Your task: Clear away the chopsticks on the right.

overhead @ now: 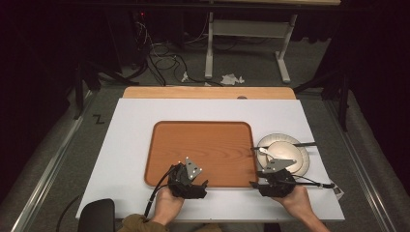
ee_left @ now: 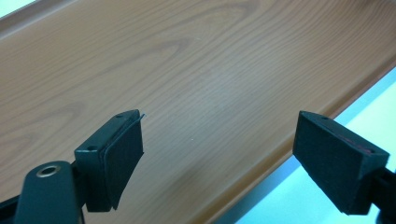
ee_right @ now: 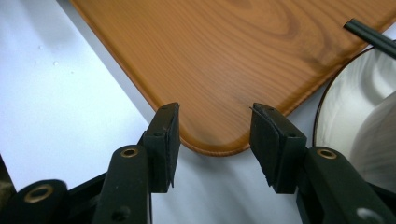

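Grippers, two [overhead: 193, 176] [overhead: 270, 176], jaws wide apart, empty, over one tray [overhead: 203, 145], one plate [overhead: 285, 152].

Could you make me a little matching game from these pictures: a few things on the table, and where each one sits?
Things:
1. wooden tray
2. plates
3. left gripper
4. right gripper

Places:
A. at the tray's rounded near corner, jaws open
B. middle of the white table top
C. over the tray's near edge, jaws open
D. right of the tray, stacked

Pairs: 1-B, 2-D, 3-C, 4-A
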The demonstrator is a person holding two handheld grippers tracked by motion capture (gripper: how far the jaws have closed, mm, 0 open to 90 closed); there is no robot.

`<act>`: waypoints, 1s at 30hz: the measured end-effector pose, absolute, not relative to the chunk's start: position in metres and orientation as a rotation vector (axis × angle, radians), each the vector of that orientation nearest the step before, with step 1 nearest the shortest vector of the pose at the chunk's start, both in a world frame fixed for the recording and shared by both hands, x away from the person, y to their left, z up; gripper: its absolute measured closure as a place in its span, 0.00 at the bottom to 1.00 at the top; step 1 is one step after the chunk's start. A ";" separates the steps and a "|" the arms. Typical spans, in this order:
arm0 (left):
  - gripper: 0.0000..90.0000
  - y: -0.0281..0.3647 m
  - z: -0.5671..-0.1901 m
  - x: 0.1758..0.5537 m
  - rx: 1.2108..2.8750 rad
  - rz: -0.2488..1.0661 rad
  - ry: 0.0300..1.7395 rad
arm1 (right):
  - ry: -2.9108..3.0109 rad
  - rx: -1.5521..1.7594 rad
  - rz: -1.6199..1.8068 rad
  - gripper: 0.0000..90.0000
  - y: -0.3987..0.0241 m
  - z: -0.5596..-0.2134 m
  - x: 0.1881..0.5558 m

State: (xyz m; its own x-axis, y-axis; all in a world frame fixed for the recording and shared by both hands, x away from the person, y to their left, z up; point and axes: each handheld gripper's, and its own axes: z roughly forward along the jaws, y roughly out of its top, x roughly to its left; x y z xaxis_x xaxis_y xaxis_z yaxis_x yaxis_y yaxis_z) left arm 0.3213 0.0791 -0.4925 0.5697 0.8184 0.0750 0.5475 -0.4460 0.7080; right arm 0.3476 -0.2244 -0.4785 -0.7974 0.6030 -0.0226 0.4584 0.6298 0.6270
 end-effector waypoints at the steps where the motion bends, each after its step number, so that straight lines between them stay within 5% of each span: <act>1: 0.18 0.079 -0.492 0.321 2.162 0.547 1.086 | 2.622 0.858 0.914 0.60 -0.225 -0.478 0.348; 30: 0.18 0.080 -0.492 0.323 2.164 0.547 1.093 | 2.543 0.891 1.063 0.62 -0.240 -0.457 0.343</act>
